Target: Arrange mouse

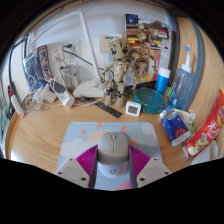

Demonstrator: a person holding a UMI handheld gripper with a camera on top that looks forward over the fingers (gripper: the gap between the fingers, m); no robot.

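Place: a home desk or hobby corner, cluttered and lived-in.
Surface: a wooden tabletop (40,125) pushed against a white wall.
Back edge: small figurines (120,70) and a white cube clock (133,107) stand in a crowd.
Right edge: a blue spray bottle (183,78), a blue cup (162,80) and a snack packet (208,125).
Wall: a shelf (140,30) packed with colourful boxes.
Left corner: framed pictures (35,70).

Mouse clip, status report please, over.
Gripper fingers shut on grey mouse. Mouse over grey mat. Small white clock beyond the mat, nothing blocking.
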